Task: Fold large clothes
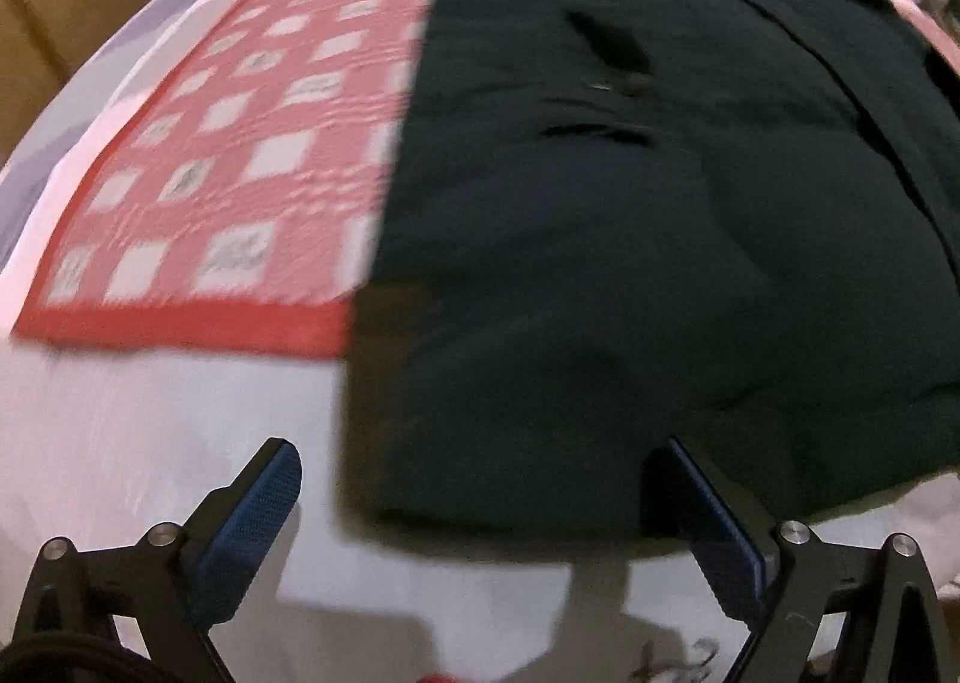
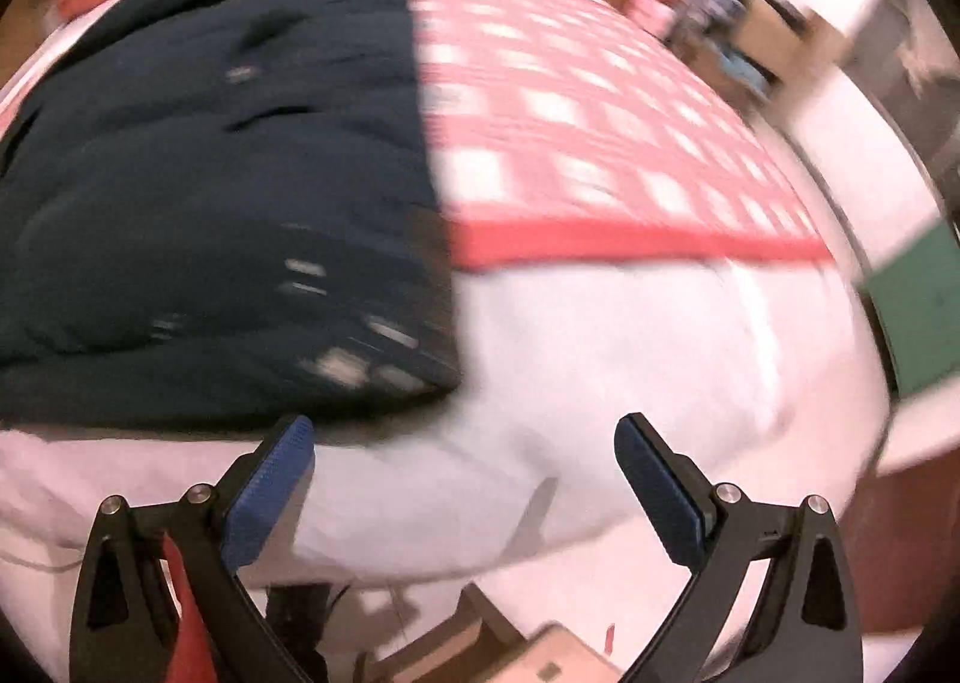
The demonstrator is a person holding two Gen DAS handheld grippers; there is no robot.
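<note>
Coat (image 1: 630, 239) blurred, seemingly folded; grippers (image 1: 480, 503) (image 2: 465, 479) agape.

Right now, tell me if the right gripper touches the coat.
Apart. The right wrist view shows the right gripper open over white sheet, the coat just beyond.

The coat (image 1: 630, 233) is a very dark green, close to black. Under it lies a quilt (image 1: 228, 161) checked in red and white squares with a solid red border, on a white bedsheet (image 1: 150, 431). Both grippers' pads (image 2: 270, 494) are blue on black frames.
</note>
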